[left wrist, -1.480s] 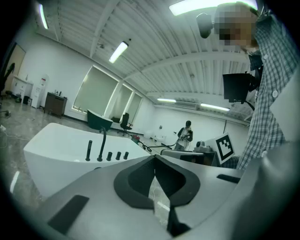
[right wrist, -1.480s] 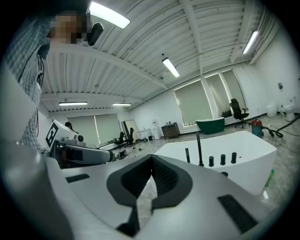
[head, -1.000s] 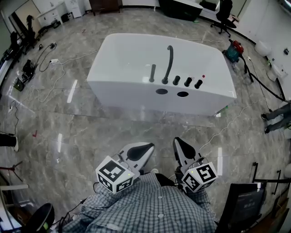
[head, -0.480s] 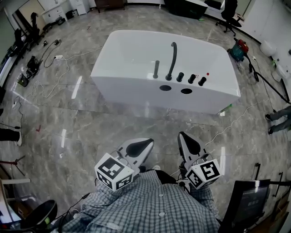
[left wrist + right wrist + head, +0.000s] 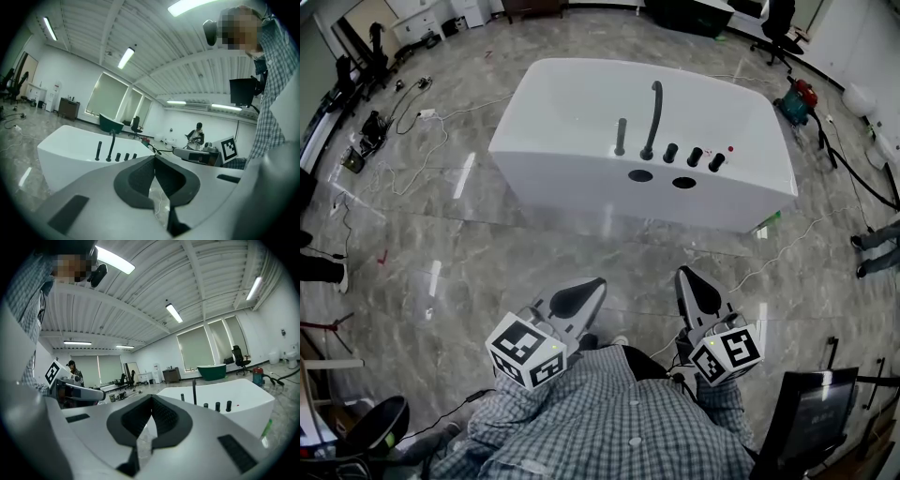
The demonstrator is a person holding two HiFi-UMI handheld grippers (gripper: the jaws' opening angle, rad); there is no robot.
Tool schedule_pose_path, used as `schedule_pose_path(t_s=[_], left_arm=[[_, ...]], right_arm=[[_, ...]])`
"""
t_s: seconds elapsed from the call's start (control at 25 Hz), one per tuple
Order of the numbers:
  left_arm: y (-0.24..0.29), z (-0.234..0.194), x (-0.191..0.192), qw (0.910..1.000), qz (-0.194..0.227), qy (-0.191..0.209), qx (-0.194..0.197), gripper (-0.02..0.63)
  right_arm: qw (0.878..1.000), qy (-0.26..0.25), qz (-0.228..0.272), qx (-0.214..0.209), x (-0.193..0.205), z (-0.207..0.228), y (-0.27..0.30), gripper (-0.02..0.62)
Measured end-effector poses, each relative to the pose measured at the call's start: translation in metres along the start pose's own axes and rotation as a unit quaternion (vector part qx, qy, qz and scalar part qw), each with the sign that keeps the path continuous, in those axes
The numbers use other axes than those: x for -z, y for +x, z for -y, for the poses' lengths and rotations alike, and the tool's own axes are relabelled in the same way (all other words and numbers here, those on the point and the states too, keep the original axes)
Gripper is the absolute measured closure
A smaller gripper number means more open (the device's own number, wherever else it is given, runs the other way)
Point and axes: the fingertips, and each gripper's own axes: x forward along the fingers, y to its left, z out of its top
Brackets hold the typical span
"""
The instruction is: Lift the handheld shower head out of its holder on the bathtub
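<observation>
The white bathtub [image 5: 581,112] stands on the marble floor ahead of me. On its near rim the handheld shower head [image 5: 621,137] stands upright as a short dark rod in its holder, left of the tall curved spout [image 5: 653,117] and three dark knobs [image 5: 695,157]. My left gripper [image 5: 592,283] and right gripper [image 5: 685,274] are shut and empty, held close to my body, far short of the tub. The left gripper view shows the shower head [image 5: 98,151] beyond its closed jaws. In the right gripper view the shower head [image 5: 182,397] stands left of the spout [image 5: 194,391].
Cables [image 5: 412,131] trail over the floor at the left. A red and teal machine [image 5: 797,98] with a hose sits right of the tub. A person's legs [image 5: 877,248] are at the right edge, a monitor on a stand [image 5: 811,412] at the bottom right.
The right gripper has edged forward toward the tub. The left gripper has barely shifted. Both stay shut, and the tub sits slightly higher in the head view.
</observation>
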Motion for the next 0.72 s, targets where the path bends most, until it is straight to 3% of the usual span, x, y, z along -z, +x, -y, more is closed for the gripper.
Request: schedule_pose_path(t_s=[0.44, 0.72], left_arm=[[0.008, 0.023, 0.009, 0.9997, 0.016, -0.003, -0.018, 0.597], [0.001, 0.015, 0.008, 0.9993, 0.011, 0.012, -0.034, 0.597]], right_arm=[[1.0, 0.004, 0.003, 0.004, 0.011, 0.025, -0.035, 0.58], [1.0, 0.008, -0.017, -0.004, 0.026, 0.024, -0.028, 0.581]])
